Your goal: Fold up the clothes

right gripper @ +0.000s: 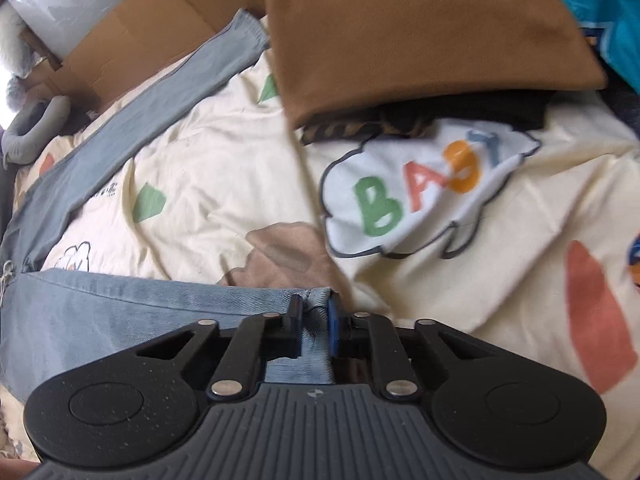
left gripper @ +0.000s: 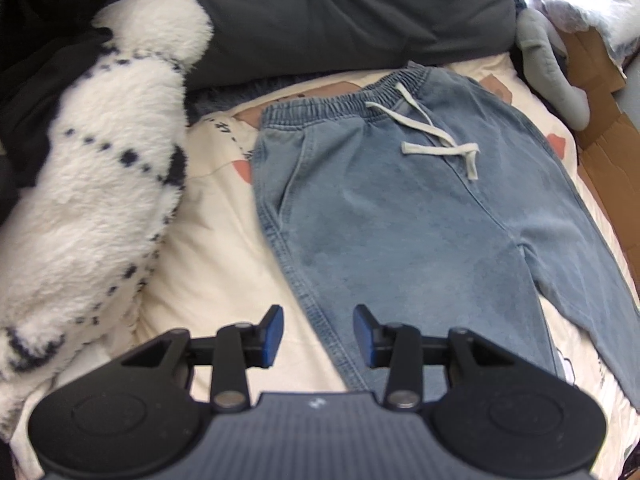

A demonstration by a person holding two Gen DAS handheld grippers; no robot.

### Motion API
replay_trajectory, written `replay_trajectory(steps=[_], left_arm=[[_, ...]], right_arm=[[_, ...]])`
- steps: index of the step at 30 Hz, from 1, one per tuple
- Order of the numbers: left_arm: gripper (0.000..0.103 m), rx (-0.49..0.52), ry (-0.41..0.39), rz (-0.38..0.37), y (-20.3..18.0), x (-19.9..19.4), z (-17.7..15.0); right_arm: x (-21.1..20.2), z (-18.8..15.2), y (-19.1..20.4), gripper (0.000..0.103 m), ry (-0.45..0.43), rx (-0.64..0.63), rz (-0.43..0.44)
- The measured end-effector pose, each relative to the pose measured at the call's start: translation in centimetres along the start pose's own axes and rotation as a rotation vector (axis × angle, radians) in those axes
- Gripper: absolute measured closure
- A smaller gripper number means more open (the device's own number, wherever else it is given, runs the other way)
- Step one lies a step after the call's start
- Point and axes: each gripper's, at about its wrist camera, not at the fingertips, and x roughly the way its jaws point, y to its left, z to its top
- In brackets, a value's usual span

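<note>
Light blue denim pants (left gripper: 400,200) with an elastic waistband and a white drawstring (left gripper: 440,140) lie flat on a cream printed bedsheet (left gripper: 224,264). My left gripper (left gripper: 318,336) is open and empty, hovering over the outer seam of the left pant leg. In the right wrist view my right gripper (right gripper: 314,320) is shut on the hem of one denim pant leg (right gripper: 120,312), with the cloth pinched between its pads. The other pant leg (right gripper: 132,120) stretches away to the upper left.
A white fluffy garment with dark dots (left gripper: 100,168) lies left of the pants. A dark grey cushion (left gripper: 340,12) sits behind. A folded brown garment (right gripper: 420,28) lies on a stack at the far side. Cardboard (right gripper: 140,40) and a grey plush toy (left gripper: 548,64) border the bed.
</note>
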Motion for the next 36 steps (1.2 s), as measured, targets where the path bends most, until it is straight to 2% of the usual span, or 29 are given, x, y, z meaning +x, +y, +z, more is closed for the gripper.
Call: replay_trajectory(steps=[8, 14, 20, 25, 31, 33, 35, 36], left_arm=[[0.062, 0.033, 0.017, -0.046, -2.3, 2.9, 0.6], [0.062, 0.083, 0.027, -0.100, -5.3, 5.9, 1.9], [0.062, 0.089, 0.017, -0.126, -7.0, 8.9, 3.9], [0.062, 0.077, 0.021, -0.104, -6.3, 11.5, 5.5], [0.063, 0.031, 0.040, -0.036, -3.8, 14.9, 7.0], [0.066, 0.011, 0.033, -0.032, -2.8, 15.6, 7.7], [0.068, -0.002, 0.021, -0.034, -2.1, 16.0, 8.5], [0.072, -0.006, 0.011, -0.031, -1.8, 16.1, 9.0]], right_arm=[[-1.5, 0.2, 1.3, 0.099, -0.036, -0.032, -0.068], [0.8, 0.2, 1.3, 0.099, 0.017, -0.036, -0.121], [2.5, 0.4, 1.6, 0.099, 0.061, -0.055, -0.159], [3.2, 0.6, 2.0, 0.098, 0.089, -0.065, -0.191], [3.6, 0.8, 2.3, 0.094, 0.111, -0.057, -0.221], [3.5, 1.0, 2.3, 0.090, 0.118, -0.046, -0.230], [3.3, 1.1, 2.5, 0.089, 0.123, -0.049, -0.235], [3.1, 1.2, 2.6, 0.088, 0.121, -0.052, -0.237]])
